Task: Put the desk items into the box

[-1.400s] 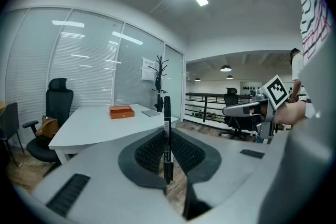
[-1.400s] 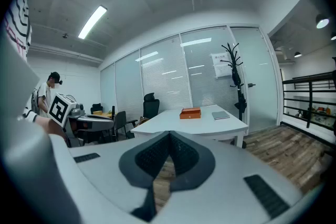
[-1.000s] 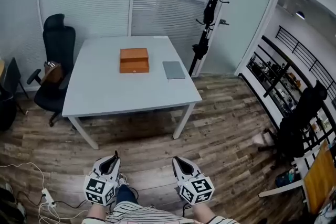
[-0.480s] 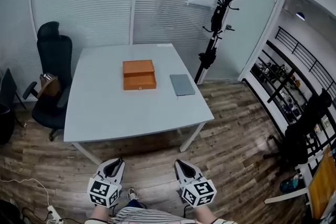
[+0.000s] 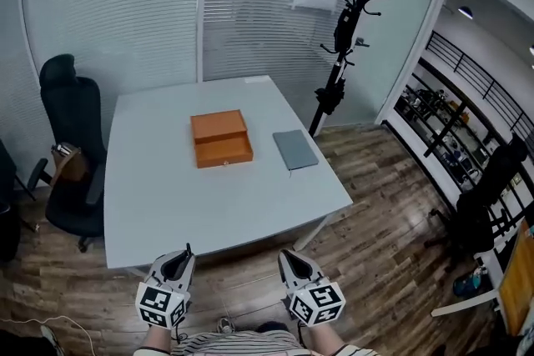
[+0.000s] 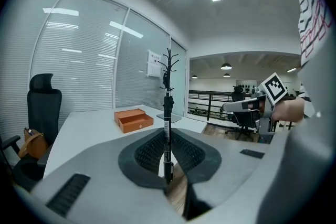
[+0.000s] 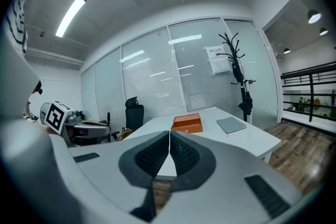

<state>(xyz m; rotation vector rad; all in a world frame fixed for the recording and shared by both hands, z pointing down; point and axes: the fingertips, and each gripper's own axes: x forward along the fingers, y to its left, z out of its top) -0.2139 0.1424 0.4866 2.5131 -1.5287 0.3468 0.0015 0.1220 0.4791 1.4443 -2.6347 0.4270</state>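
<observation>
An orange box (image 5: 221, 137) with its drawer pulled open sits mid-table on the white table (image 5: 167, 204). To its right lies a grey notebook (image 5: 295, 149). Both grippers hover low over the floor, short of the table's near edge. My left gripper (image 5: 177, 263) is shut on a black pen (image 6: 167, 128) that stands upright between its pads. The right gripper (image 5: 289, 261) is shut with nothing between its pads. In the left gripper view the box (image 6: 134, 119) is far ahead. The box (image 7: 187, 123) and the notebook (image 7: 231, 124) also show in the right gripper view.
A black office chair (image 5: 71, 154) with a brown bag stands at the table's left side. A black coat stand (image 5: 342, 21) rises behind the table's far right corner. Glass walls with blinds close the back. Wood floor (image 5: 392, 204) runs right toward a railing.
The view has moved toward the table, which now sits larger and closer in the head view. Both grippers stay low in front, unchanged in their grip.
</observation>
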